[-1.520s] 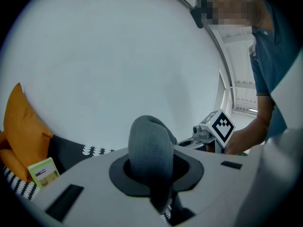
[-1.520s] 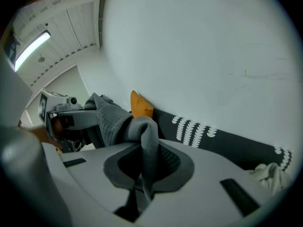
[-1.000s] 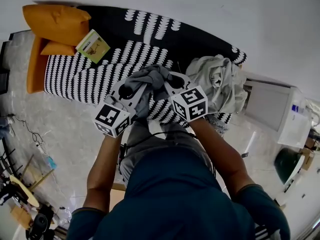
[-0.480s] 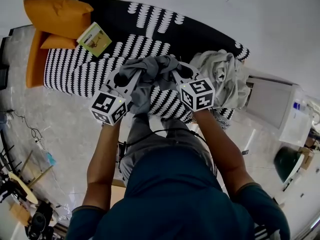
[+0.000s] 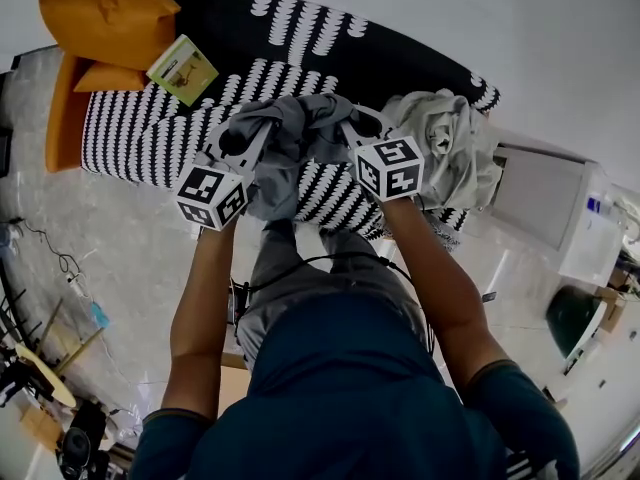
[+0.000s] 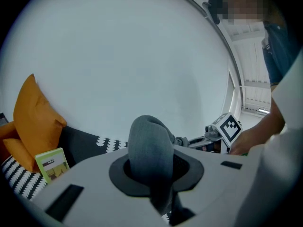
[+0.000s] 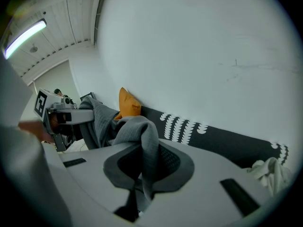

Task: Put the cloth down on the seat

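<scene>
**Cloth over the seat, gripped at both ends, not yet laid down.**
If it is let go here, the grey cloth [image 5: 288, 136] could slip off the front edge of the striped seat [image 5: 140, 138] to the floor, since its loose tail seems to hang forward of the cushion. If one side opens before the other, it would be left dangling and land crumpled, or a fold might stay caught in the jaws. Drifting right would drop it onto the pale pile [image 5: 440, 158]. The left gripper [image 6: 152, 176] and right gripper [image 7: 141, 176] are each nearly closed, pinching a fold that bulges up between the jaws. The cloth spans bunched from one to the other, above the seat's middle. I cannot tell whether it touches the seat.
</scene>
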Tool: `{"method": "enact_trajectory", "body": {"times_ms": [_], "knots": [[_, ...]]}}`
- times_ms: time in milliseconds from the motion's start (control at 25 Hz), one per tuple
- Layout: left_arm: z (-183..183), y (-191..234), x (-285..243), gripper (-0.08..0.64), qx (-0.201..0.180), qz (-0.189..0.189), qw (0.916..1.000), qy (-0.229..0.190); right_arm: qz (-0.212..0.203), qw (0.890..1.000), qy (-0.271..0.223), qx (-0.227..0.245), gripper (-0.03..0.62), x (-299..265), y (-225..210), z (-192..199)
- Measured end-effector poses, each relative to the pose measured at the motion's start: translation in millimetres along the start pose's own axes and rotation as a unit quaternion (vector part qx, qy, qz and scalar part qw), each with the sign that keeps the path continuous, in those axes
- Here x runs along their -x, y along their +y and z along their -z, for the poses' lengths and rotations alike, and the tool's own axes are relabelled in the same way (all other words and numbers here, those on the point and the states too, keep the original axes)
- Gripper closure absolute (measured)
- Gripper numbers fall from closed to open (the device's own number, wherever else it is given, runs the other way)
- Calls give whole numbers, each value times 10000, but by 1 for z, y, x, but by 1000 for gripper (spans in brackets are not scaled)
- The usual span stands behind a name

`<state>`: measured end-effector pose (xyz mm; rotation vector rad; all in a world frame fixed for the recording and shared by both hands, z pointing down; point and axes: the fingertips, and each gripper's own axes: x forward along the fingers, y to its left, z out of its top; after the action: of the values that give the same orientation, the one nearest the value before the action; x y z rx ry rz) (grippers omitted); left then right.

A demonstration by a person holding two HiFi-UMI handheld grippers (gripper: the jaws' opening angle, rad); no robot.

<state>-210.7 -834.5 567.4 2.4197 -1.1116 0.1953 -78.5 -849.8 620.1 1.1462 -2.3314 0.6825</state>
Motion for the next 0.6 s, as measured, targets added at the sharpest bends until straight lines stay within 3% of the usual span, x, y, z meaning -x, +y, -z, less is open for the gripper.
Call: {"method": "enact_trajectory", "body": {"times_ms": [600], "knots": [[40,40,-31,500,98,-147,9994,289,49,9997,233,-31,555,-44,-29,22]]}}
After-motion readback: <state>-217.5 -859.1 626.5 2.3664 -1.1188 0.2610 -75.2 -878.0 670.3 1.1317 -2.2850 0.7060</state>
